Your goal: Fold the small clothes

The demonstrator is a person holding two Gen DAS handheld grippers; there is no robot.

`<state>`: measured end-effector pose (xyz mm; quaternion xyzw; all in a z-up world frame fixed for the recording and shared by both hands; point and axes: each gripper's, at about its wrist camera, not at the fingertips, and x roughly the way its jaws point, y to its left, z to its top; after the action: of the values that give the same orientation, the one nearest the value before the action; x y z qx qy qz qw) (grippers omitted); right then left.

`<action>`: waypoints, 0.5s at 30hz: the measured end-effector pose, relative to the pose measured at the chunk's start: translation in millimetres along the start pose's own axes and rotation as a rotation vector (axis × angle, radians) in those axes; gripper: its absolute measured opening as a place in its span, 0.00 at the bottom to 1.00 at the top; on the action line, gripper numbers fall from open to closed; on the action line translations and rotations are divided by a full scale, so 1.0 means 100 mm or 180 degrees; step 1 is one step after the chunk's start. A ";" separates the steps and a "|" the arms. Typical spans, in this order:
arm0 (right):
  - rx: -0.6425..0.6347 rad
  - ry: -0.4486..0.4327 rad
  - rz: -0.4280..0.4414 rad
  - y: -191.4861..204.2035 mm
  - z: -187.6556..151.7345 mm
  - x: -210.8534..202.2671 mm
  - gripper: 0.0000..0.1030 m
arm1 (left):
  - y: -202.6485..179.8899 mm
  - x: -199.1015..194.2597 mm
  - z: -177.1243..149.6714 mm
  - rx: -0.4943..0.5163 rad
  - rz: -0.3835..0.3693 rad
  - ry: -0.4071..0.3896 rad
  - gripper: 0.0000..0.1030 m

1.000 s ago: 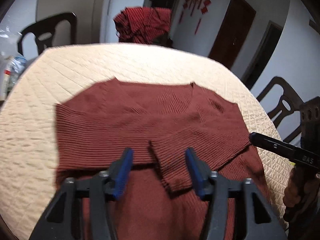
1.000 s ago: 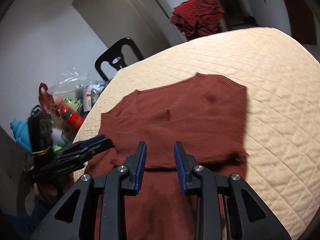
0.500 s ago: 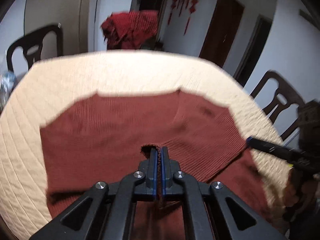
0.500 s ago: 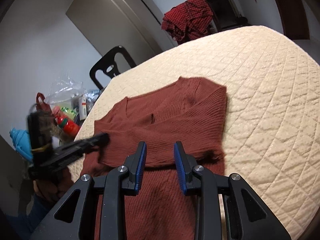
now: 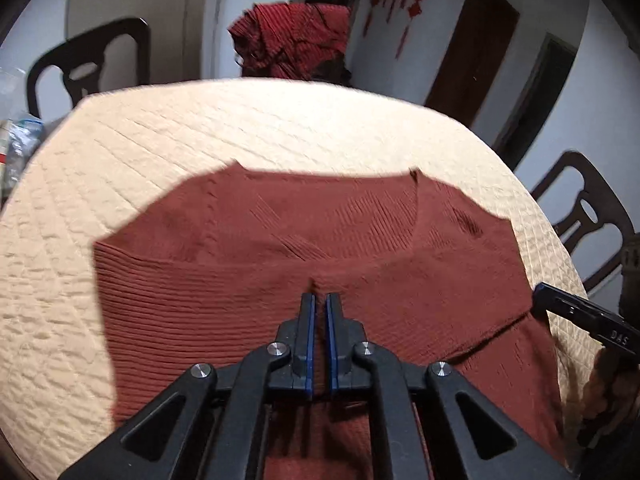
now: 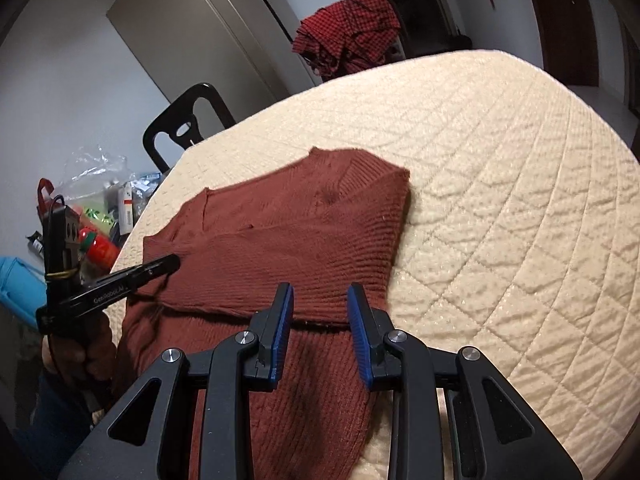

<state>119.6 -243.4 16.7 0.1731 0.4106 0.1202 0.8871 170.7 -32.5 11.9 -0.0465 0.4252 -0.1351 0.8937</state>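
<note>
A round table with a puffy cream quilted cover filled most of both views. Dark chairs stood around it, and a red checked cloth lay heaped past its far edge. Off the table's left side, in the right wrist view, sat a messy pile of bags and bottles.

A rust-red knit sweater lay flat on the cover, right under and ahead of both tools. Its sleeves were folded across its body.

The left gripper had its two blue fingers pressed together on a small pinch of the sweater, near the middle of the folded part. The right gripper had its fingers apart, holding nothing. It hung just above the near edge of the folded sleeve. In the left wrist view, its black tip showed at the sweater's right edge.
</note>
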 end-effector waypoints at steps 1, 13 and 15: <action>-0.0029 -0.0030 -0.0003 0.01 0.00 -0.02 0.28 | 0.01 -0.06 0.01 -0.0012 0.0021 -0.0067 0.09; -0.0154 0.0070 -0.0185 0.01 0.04 0.06 0.14 | -0.28 0.04 -0.18 0.0342 -0.0156 0.0100 0.09; -0.0212 0.0111 -0.0271 0.02 0.06 0.10 0.14 | -0.29 0.07 -0.17 0.0379 -0.0156 0.0031 0.09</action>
<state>130.3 -239.2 14.3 0.1238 0.4288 0.0989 0.8894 155.4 -61.5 1.4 -0.0030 0.4196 -0.1822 0.8892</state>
